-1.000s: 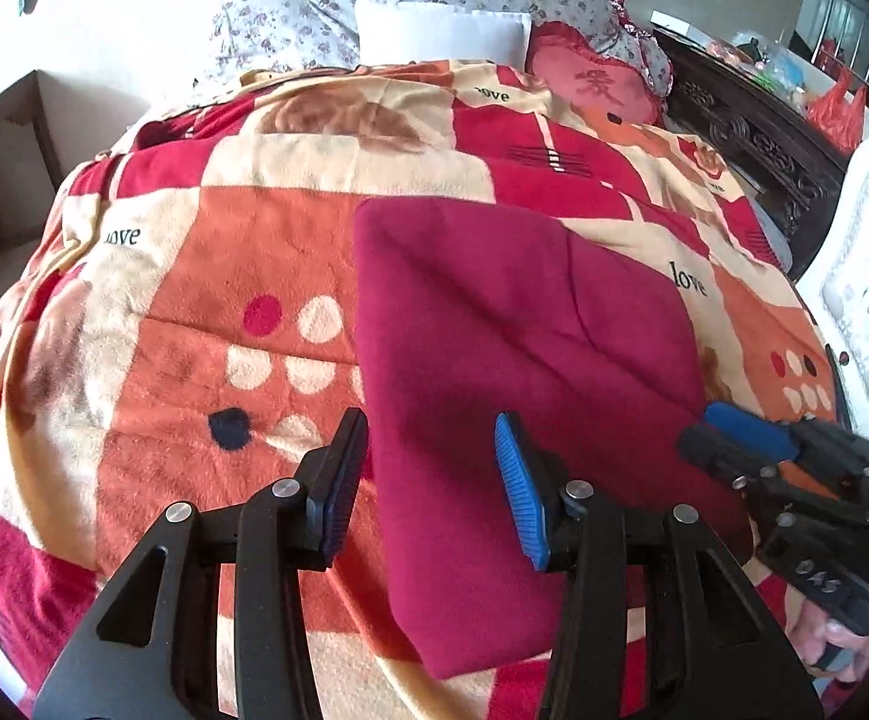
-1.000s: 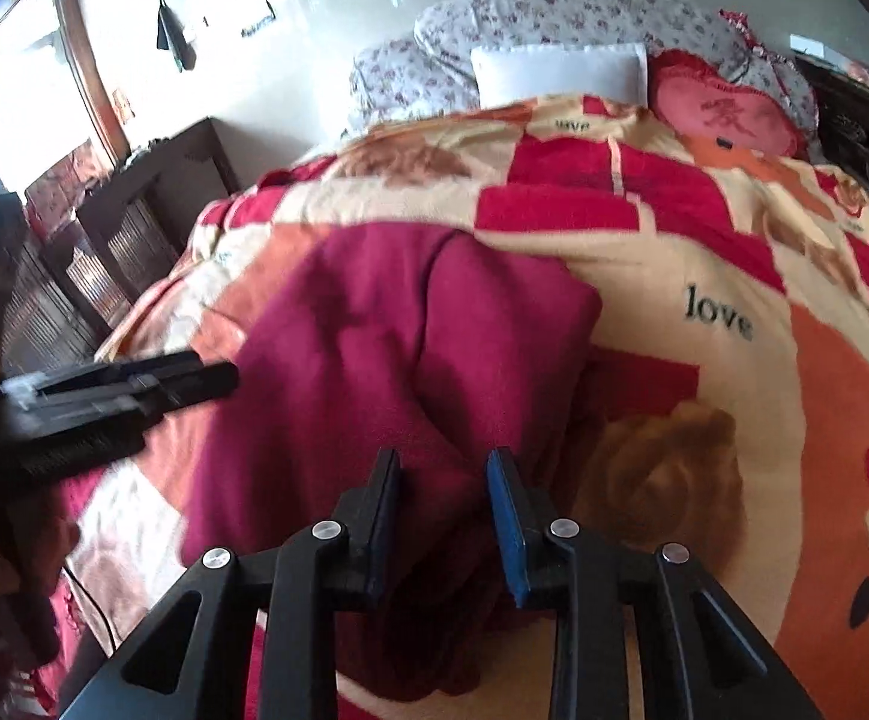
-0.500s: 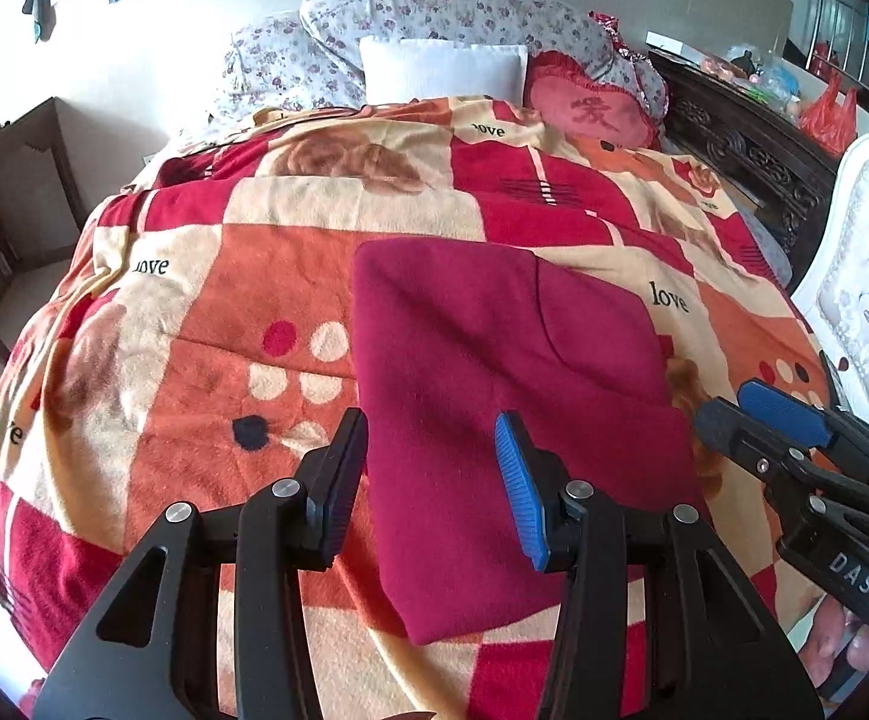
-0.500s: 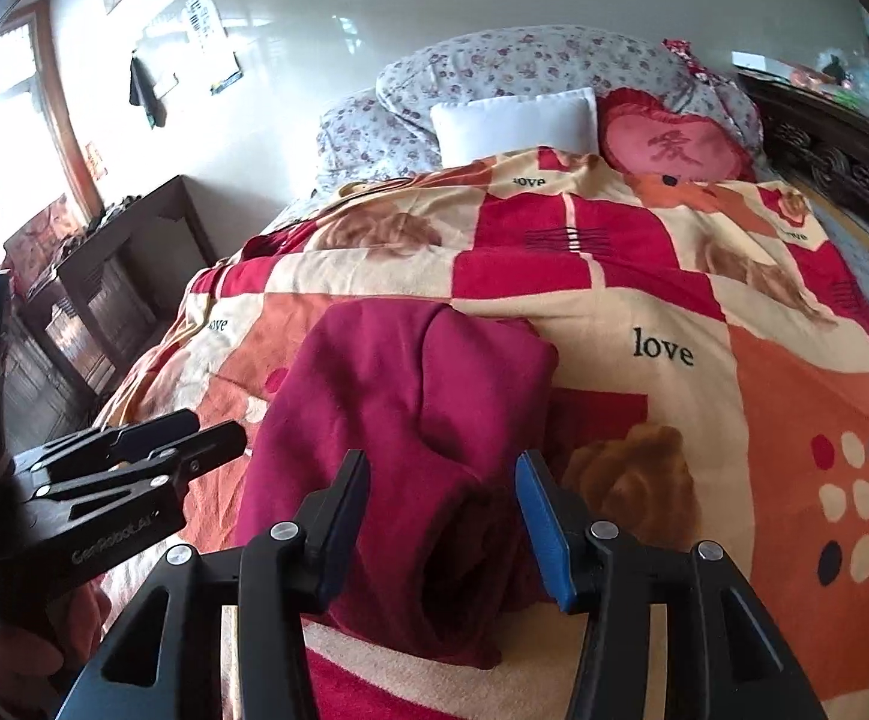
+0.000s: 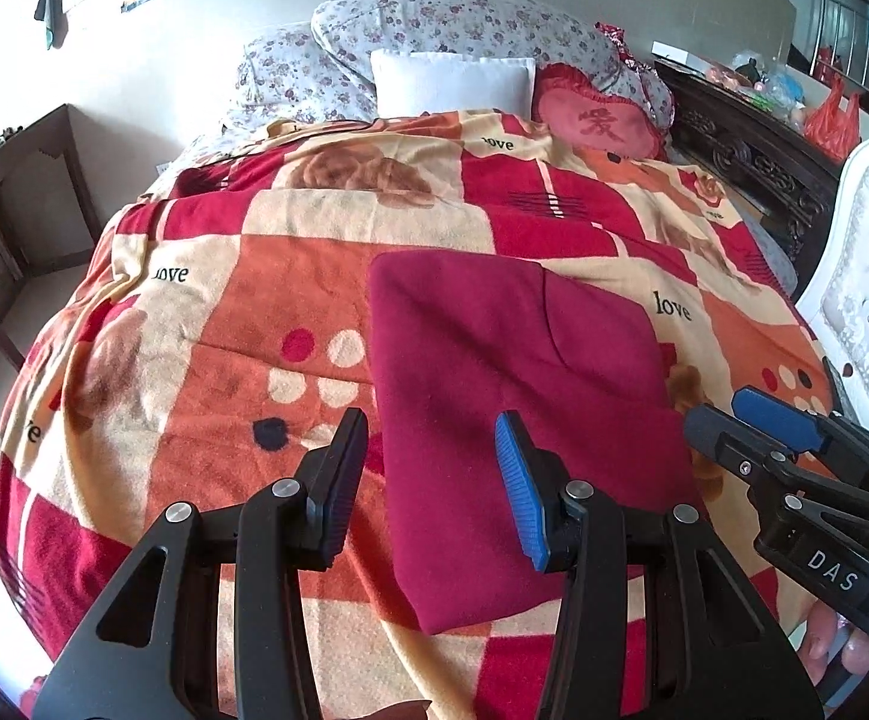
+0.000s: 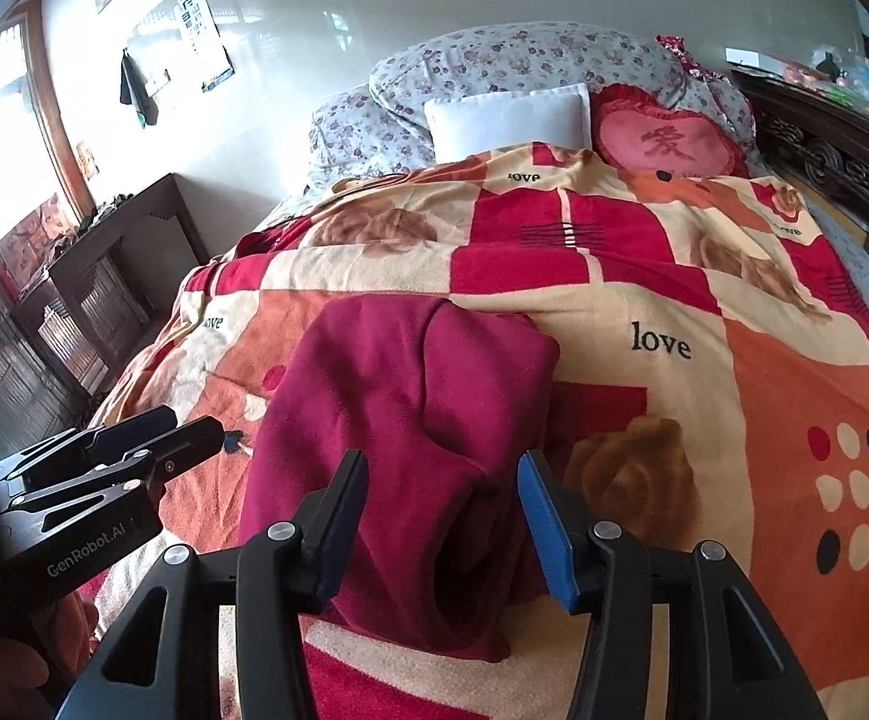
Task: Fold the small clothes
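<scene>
- A folded maroon garment [image 5: 512, 408] lies flat on the patterned blanket [image 5: 242, 324] of the bed, at 6 o'clock from the white pillow [image 5: 452, 81].
- Left tongs [image 5: 431, 474] hover above its near edge, parted, gripping nothing.
- Right tongs [image 6: 440, 516] hang over the garment's near right corner, parted and empty.
</scene>
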The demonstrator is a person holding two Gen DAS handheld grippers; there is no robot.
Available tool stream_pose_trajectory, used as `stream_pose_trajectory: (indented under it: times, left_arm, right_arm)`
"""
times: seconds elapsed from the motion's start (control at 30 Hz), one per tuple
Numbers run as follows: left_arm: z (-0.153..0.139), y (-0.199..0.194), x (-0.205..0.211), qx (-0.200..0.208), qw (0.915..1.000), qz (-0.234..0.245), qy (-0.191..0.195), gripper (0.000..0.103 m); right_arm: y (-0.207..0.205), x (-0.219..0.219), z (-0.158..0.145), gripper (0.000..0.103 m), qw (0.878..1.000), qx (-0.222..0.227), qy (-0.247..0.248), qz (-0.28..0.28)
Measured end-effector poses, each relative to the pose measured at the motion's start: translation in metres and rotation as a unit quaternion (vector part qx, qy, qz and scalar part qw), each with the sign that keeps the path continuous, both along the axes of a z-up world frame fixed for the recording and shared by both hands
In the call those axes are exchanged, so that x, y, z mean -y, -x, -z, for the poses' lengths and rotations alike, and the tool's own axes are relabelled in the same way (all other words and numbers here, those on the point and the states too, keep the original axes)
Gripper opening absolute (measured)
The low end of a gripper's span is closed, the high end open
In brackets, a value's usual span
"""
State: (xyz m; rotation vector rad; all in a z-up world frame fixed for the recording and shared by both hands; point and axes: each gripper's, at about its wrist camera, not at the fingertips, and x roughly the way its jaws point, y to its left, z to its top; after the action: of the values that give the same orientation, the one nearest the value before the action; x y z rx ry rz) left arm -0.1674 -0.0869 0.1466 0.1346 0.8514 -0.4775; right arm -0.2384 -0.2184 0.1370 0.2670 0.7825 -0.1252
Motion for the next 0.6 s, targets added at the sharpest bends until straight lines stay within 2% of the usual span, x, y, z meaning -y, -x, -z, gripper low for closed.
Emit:
stream_pose_trajectory:
  times: [0.23, 0.6]
  left_arm:
    - [0.0001, -0.0001, -0.0004, 0.001, 1.0, -0.001, -0.002, 0.044]
    - [0.0014, -0.0011, -0.0016, -0.002, 1.0, 0.001, -0.003, 0.044]
  right_arm:
    - [-0.0003, -0.0002, -0.0002, 0.059, 1.0, 0.0, -0.001, 0.001]
    - [-0.002, -0.0025, 0.0023, 0.06, 1.0, -0.008, -0.003, 0.0]
